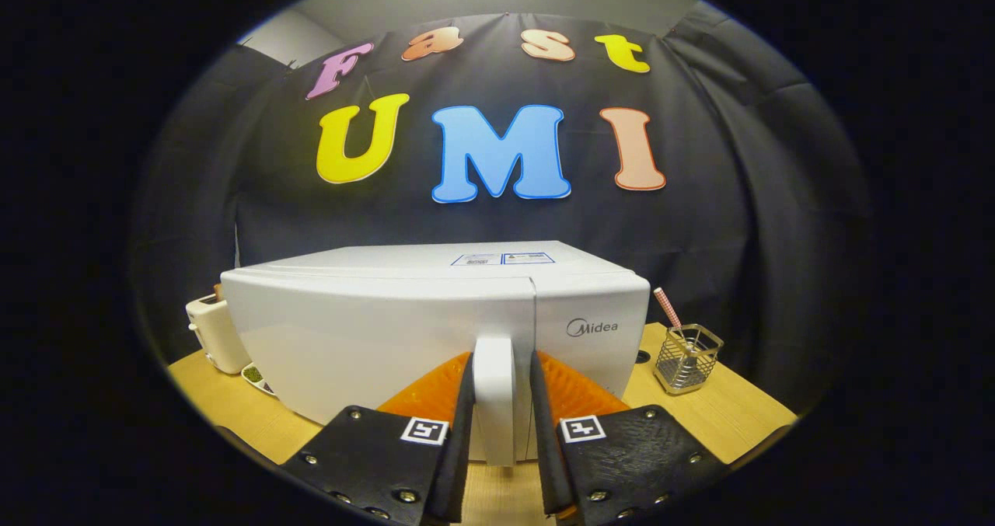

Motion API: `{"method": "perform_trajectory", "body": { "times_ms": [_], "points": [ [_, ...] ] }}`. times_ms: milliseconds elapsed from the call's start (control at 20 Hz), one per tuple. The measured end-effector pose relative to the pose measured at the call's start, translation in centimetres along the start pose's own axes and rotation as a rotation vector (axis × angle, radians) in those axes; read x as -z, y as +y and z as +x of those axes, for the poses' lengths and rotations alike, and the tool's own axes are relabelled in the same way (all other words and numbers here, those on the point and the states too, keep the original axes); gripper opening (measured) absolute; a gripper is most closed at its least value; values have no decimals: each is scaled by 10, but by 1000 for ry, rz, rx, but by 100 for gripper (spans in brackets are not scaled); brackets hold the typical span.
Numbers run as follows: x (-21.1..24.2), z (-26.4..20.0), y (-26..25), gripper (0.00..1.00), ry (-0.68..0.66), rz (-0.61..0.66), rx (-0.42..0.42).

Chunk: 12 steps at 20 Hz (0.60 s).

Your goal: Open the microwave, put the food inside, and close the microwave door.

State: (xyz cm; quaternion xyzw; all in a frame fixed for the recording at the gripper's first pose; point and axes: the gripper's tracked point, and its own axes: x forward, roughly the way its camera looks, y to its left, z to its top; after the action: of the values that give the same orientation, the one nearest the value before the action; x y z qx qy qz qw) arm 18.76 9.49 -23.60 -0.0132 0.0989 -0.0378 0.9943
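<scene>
A white microwave stands on the wooden table, door closed. Its vertical door handle sits between the two fingers of my gripper. The left finger lies against the handle's side, while a narrow strip of door shows between the handle and the right finger. The jaws stand close around the handle without both pressing on it. A small dish of green food peeks out beside the microwave's left corner, partly hidden by it.
A cream toaster stands left of the microwave, behind the dish. To the right, a wire mesh holder with a checked straw rests on the wooden table. Black cloth closes off the back.
</scene>
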Motion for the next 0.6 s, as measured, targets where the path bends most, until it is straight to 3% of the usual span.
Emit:
{"method": "perform_trajectory", "body": {
  "times_ms": [50,100,150,200,600],
  "points": [
    [4,7,-4,38,2,3,9],
    [0,0,0,19,12,-4,20],
    [0,0,1,19,21,14,18],
    [2,2,1,13,44,46,6],
    [0,-5,2,13,54,70,9]
  ]
}}
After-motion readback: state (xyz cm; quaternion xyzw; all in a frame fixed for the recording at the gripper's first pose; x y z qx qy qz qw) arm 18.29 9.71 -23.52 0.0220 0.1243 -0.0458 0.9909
